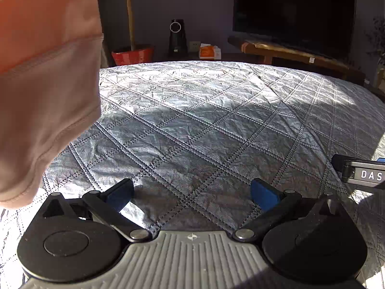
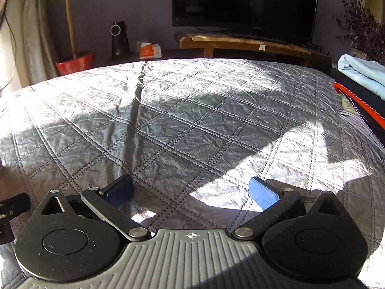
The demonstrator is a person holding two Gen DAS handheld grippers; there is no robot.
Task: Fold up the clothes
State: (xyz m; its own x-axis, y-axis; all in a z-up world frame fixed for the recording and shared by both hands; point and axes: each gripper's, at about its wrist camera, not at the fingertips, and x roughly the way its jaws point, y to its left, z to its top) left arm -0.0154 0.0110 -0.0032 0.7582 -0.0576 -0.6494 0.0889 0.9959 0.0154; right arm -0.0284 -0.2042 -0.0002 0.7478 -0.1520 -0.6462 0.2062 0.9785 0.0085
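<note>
An orange-pink garment (image 1: pixel 48 84) with a stitched hem fills the left of the left wrist view, close to the camera; neither gripper touches it, and what holds it up is out of frame. My left gripper (image 1: pixel 192 193) is open low over the grey quilted bedspread (image 1: pixel 204 120), nothing between its blue pads (image 1: pixel 264 196). My right gripper (image 2: pixel 192 193) is also open and empty over the bedspread (image 2: pixel 192 120). Part of the right gripper (image 1: pixel 361 173) shows at the right edge of the left wrist view. A pile of clothes lies at the bed's right edge, a light blue garment (image 2: pixel 363 74) on top.
Under the light blue garment lies a dark item with a red zipper (image 2: pixel 361 106). Beyond the bed stand a television (image 2: pixel 245 2) on a wooden bench (image 2: pixel 240 43), a potted tree in a red pot (image 2: pixel 74 66), a black appliance (image 2: pixel 119 39) and a tissue box (image 2: pixel 150 50).
</note>
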